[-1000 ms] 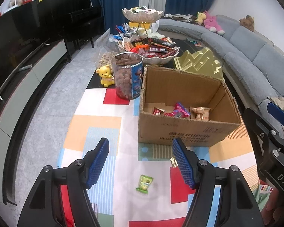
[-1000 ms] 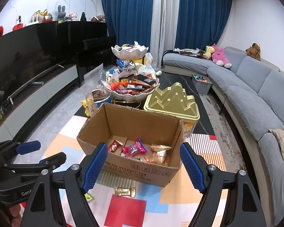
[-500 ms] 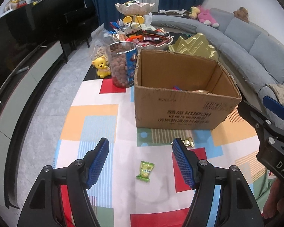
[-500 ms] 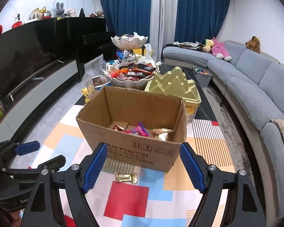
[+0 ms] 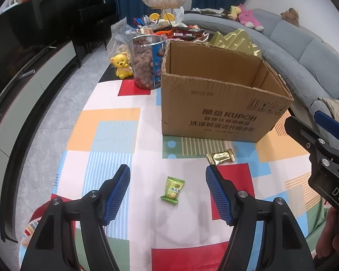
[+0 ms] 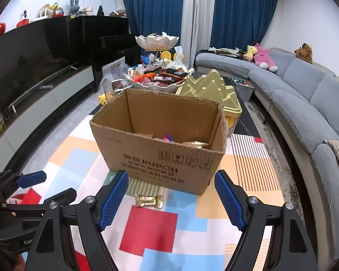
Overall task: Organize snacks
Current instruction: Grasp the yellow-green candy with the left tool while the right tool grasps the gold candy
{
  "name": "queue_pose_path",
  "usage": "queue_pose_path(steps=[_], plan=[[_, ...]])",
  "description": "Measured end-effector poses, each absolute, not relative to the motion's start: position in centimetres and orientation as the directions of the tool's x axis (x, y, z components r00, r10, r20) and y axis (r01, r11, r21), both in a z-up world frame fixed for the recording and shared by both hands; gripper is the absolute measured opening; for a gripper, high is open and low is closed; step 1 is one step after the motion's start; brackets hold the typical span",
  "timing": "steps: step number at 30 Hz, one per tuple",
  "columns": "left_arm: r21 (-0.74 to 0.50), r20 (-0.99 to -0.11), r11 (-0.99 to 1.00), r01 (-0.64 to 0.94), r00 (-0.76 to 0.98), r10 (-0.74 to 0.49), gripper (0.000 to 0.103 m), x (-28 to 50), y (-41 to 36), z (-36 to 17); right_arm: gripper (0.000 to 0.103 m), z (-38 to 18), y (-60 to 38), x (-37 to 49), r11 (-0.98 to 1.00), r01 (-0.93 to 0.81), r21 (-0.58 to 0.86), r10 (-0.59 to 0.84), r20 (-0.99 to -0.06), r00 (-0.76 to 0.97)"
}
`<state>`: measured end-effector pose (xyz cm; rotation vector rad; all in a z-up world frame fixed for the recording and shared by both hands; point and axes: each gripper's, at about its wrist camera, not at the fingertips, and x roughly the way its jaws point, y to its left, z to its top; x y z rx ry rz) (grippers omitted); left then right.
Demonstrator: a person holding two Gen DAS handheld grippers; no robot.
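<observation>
Black hand-held gripper (image 5: 168, 178), blue ribbed pads (image 5: 117, 192)

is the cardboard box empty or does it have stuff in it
Not empty. In the right wrist view the cardboard box stands open-topped, and a few wrapped snacks peek over its front wall. How many, cannot tell.

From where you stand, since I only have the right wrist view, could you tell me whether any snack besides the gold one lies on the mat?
Observer: Yes, a green candy lies on the mat, apart from the gold candy and farther from the box.
Operator: Where is it relative to the left gripper?
Observer: Just ahead of the left gripper, centred between its open jaws, untouched.
</observation>
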<state>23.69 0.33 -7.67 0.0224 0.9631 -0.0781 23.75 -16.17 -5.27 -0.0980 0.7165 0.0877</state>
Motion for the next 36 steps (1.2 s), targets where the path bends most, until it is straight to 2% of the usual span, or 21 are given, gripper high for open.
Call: queue_pose_path(steps=[31,36], plan=[[-0.009,-0.836,0.989,0.149,0.542,-0.089,0.068,23.8,0.3,-16.5,0.079,-14.5,-14.0,25.9,0.968,-0.24,-0.075,0.105,-0.746,0.657],[0.002,-0.838,0.988,0.157,0.539,-0.084,0.063,24.2,0.3,-17.7,0.079,-15.8,-13.8,26.7,0.966,-0.249,-0.069,0.112,-0.756,0.644]])
